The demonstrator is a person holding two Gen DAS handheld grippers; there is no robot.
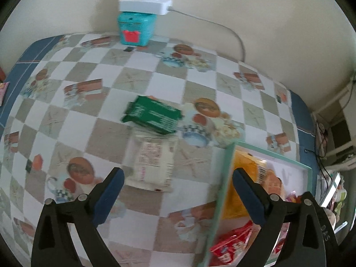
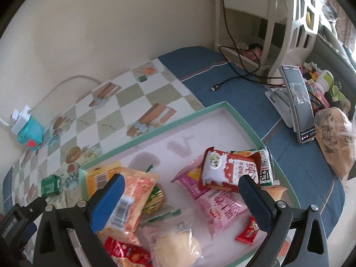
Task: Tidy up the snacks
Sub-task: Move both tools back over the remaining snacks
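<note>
The print on the green rectangular snack packet smears past reading from my left tongs, and so does the label of the white plastic snack pouch just below it. The mint-green rimmed shallow tray runs off the bottom edge there, taking the red crinkly snack bag with it. From my right tongs, the pale yellow clear-wrapped snack is blurred and cut by the lower edge; the dark upright phone screen is too small to make out.
</note>
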